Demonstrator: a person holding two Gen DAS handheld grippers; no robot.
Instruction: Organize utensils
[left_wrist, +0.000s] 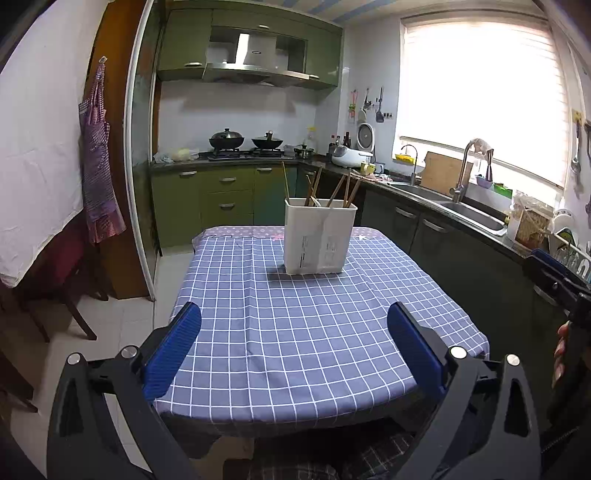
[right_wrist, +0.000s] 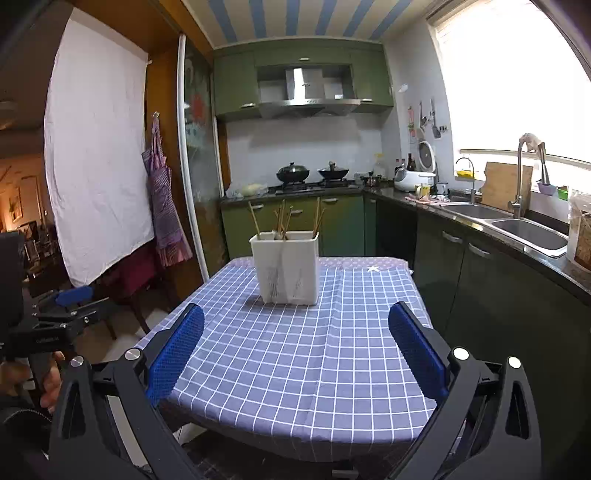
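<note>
At the table's near edge (left_wrist: 258, 387), left gripper (left_wrist: 293, 350) and right gripper (right_wrist: 295, 350) spread, empty; sorting seemingly finished, chopsticks (left_wrist: 314, 188) upright in far white holder (left_wrist: 319, 240); next, likely withdrawing.

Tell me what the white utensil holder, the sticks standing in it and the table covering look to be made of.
Utensil holder: probably plastic, matte white, with smooth moulded walls and rounded corners. Sticks: likely wood or bamboo chopsticks, brown and dull; too small to tell which. Table covering: seemingly a thin fabric or coated cloth, blue with a white grid, showing fold creases and draping over the edge with a slight sheen.
</note>
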